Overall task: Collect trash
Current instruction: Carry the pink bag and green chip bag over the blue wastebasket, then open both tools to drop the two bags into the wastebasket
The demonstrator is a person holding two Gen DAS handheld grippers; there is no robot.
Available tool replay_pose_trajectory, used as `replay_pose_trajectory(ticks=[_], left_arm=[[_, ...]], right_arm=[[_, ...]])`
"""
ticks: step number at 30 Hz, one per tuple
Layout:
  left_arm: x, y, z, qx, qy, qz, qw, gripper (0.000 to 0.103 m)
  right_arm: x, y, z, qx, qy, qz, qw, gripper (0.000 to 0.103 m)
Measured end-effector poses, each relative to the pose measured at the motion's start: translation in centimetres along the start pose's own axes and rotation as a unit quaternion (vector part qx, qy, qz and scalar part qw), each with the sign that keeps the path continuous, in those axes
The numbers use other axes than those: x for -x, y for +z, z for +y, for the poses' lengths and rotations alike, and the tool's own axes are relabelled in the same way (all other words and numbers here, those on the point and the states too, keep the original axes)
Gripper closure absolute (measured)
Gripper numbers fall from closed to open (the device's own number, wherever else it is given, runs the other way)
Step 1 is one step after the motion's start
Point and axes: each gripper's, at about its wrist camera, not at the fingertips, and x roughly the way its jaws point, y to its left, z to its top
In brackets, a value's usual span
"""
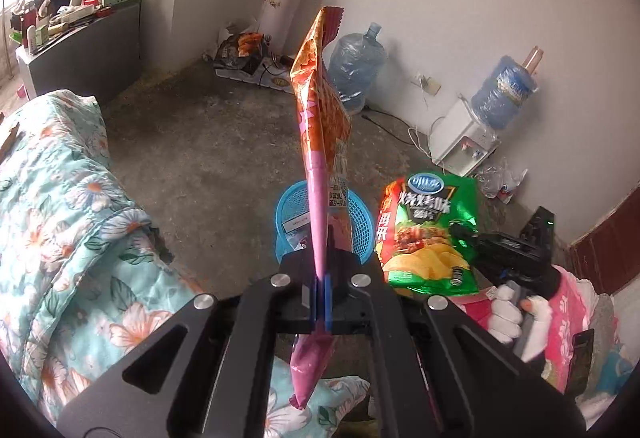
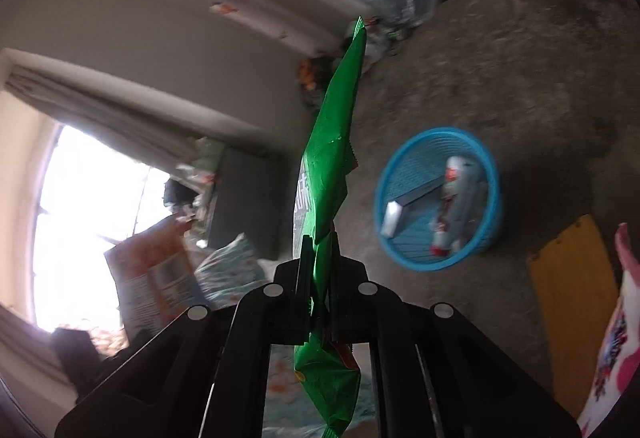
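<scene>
Bare concrete floor (image 2: 500,70) lay open around the blue basket (image 2: 486,174), whose mouth was partly filled by a bottle (image 2: 456,198) and a box (image 2: 394,214). A floral quilt (image 1: 60,218) bounded the left, a water dispenser (image 1: 460,138) the right.

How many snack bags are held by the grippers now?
2: the orange-pink snack bag in the left gripper, the green chip bag in the right gripper.
</scene>
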Motion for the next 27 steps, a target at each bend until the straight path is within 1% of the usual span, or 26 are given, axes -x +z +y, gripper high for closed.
replay_pose_trajectory(ticks=[2,3,6,9,11,13,15,16,18,19,21,24,27], left_arm=[[-0.8,0.0,0.3,-0.004,0.003,0.007,1.0,0.102],[-1.2,0.0,0.4,-0.006,0.006,0.011,0.9999,0.102],[-2.0,0.0,1.1,-0.003,0.013,0.029,0.9995,0.102],[-2.6,0.1,1.5,-0.005,0.019,0.034,0.9992,0.102],[-2.9,0.2,1.8,0.0,0.02,0.036,0.9991,0.102],[-3.3,0.3,2.0,0.003,0.02,0.04,0.999,0.102],[-3.8,0.4,2.1,0.003,0.021,0.047,0.9987,0.102],[-4.1,0.5,1.9,0.002,0.02,0.051,0.9985,0.102],[-4.8,0.9,1.6,-0.004,0.016,0.059,0.9981,0.102],[-5.2,1.1,1.3,-0.009,0.015,0.062,0.9979,0.102],[-6.3,1.6,0.6,-0.02,0.012,0.071,0.9972,0.102],[-8.9,2.3,-0.9,-0.035,-0.001,0.094,0.995,0.102],[-12.4,2.9,-2.6,-0.04,-0.031,0.127,0.9906,0.102]], right_arm=[[-2.6,0.5,-2.6,-0.029,-0.05,0.001,0.998,0.096],[-3.8,0.7,-3.2,-0.029,-0.069,0.002,0.997,0.096],[-7.4,1.5,-4.2,-0.031,-0.084,0.008,0.996,0.096],[-11.0,2.4,-4.0,0.002,-0.1,0.018,0.995,0.096],[-14.2,3.2,-4.7,0.013,-0.101,0.033,0.994,0.095],[-17.0,3.7,-6.0,0.016,-0.115,0.05,0.992,0.088],[-19.3,3.7,-7.5,0.005,-0.15,0.081,0.985,0.079],[-19.8,3.7,-8.2,-0.004,-0.161,0.09,0.983,0.078],[-19.5,3.5,-8.9,-0.016,-0.162,0.086,0.983,0.077],[-19.0,3.5,-9.1,-0.019,-0.157,0.078,0.984,0.068],[-17.3,3.1,-9.1,-0.021,-0.144,0.05,0.988,0.056],[-15.5,2.5,-9.7,-0.026,-0.145,0.023,0.989,0.056],[-13.4,1.6,-10.6,-0.056,-0.132,-0.008,0.99,0.056]])
